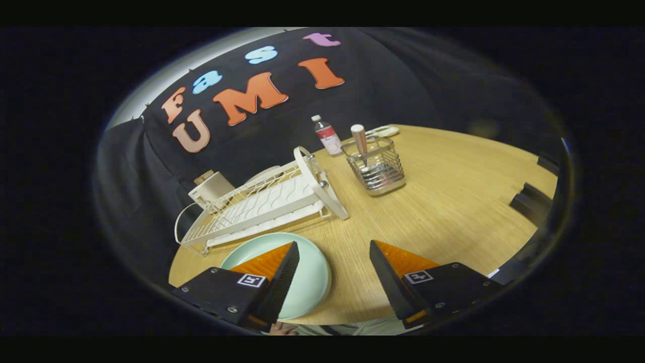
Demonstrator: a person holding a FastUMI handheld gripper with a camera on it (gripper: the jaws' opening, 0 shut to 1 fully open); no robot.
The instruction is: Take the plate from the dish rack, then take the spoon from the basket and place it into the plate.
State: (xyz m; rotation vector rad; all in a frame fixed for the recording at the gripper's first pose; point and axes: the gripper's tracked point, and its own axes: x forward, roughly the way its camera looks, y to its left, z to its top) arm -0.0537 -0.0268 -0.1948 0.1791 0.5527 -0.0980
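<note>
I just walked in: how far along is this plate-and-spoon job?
The plate already lies on the table beside the dish rack. The gripper hangs over it, jaws open and empty. Left to do: fetch the spoon standing in the basket and set it on the plate.

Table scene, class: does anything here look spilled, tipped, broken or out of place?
Nothing stands out. The plate lies flat on the table beside the dish rack; basket and bottle stand upright. The gripper is open.

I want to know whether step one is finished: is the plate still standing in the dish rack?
No. The plate lies flat on the table in front of the dish rack, partly under one finger of the open tongs.
</note>
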